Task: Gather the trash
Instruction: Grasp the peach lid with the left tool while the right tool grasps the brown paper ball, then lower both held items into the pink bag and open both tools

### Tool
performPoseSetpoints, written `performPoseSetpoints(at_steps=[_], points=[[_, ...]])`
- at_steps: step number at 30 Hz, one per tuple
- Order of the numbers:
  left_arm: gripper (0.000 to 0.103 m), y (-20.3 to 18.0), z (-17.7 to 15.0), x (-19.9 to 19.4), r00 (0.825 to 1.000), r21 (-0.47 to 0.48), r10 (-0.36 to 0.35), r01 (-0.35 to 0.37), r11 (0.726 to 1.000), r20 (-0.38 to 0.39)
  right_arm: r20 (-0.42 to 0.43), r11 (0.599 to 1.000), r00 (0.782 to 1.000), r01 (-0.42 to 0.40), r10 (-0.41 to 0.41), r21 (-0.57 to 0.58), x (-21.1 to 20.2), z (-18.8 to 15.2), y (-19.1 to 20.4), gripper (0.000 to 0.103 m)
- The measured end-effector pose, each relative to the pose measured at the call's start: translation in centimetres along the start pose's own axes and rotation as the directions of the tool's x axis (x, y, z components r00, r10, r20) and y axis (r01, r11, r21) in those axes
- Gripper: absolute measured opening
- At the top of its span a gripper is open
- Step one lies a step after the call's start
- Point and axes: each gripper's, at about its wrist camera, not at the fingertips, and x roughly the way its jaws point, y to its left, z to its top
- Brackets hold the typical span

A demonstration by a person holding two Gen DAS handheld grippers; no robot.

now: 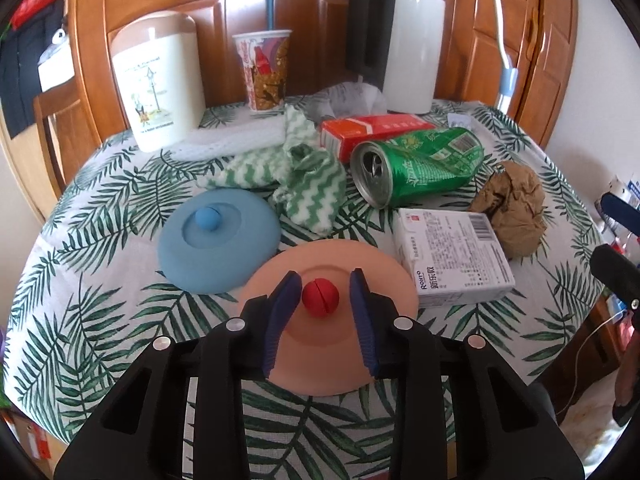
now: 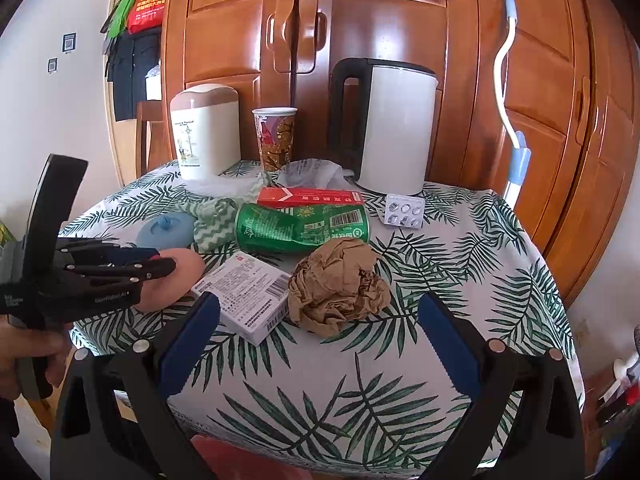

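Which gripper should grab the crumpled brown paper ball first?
Right, probably. The right gripper is open, with the brown paper ball just ahead between its fingers. The left gripper, also open, straddles the red knob of the pink lid.

- A wooden wardrobe (image 2: 400, 20) with glossy orange-brown panelled doors fills the 12 o'clock backdrop behind the table.
- The round table wears a white tablecloth (image 2: 400, 380) printed with green palm leaves.
- At 9 o'clock a wooden chair (image 1: 48, 136) stands against the white wall (image 2: 60, 120).
- At 10 o'clock, dark clothing (image 2: 128, 76) and a red bag (image 2: 146, 12) hang on that wall.
- Soft, even light reflects off the wardrobe panels.
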Motion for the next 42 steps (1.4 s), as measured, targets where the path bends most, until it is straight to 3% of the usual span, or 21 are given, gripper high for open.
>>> performPoseSetpoints(at_steps=[7,15,19,24,30,34,38,42], points=[[0.032,-0.1,-0.3,-0.1,1.0,-0.003,0.011,-0.011,1.0,0.012,-0.015,1.0,1.0,-0.016,0.016,0.016,1.1,0.5,-0.3,0.096],[0.033,0.5,-0.7,-0.1,1.0,-0.038,-0.008,0.009,0.999,0.022,-0.038,0.999,0.998,0.048,-0.047,0.025,4.5,1.9,-1.3,0.094],[0.034,0.7,-0.8,0.0,0.999,-0.05,-0.022,0.023,0.998,0.026,-0.091,0.998,0.994,0.063,-0.061,0.027,6.9,2.1,-1.7,0.094],[0.034,0.7,-0.9,0.0,0.999,-0.045,-0.018,0.019,0.999,0.028,-0.14,0.997,0.99,0.024,-0.014,0.069,9.0,1.6,-2.2,0.076],[0.034,0.5,-0.9,-0.1,0.999,-0.041,-0.008,0.009,0.999,0.036,-0.135,0.999,0.99,0.032,-0.027,0.038,9.2,1.5,-1.7,0.072],[0.034,0.4,-1.1,-0.1,0.999,-0.033,-0.008,0.009,0.999,0.043,-0.155,0.997,0.988,0.016,-0.003,0.081,9.7,1.4,-2.4,0.077],[0.033,1.0,-1.2,-0.1,0.998,-0.07,-0.043,0.046,0.996,0.044,-0.139,0.997,0.99,0.043,-0.034,0.065,9.2,1.3,-2.3,0.066],[0.025,0.4,-1.0,-0.2,0.998,-0.041,-0.033,0.035,0.999,0.044,-0.136,0.997,0.991,0.028,-0.017,0.078,8.8,1.1,-2.9,0.063]])
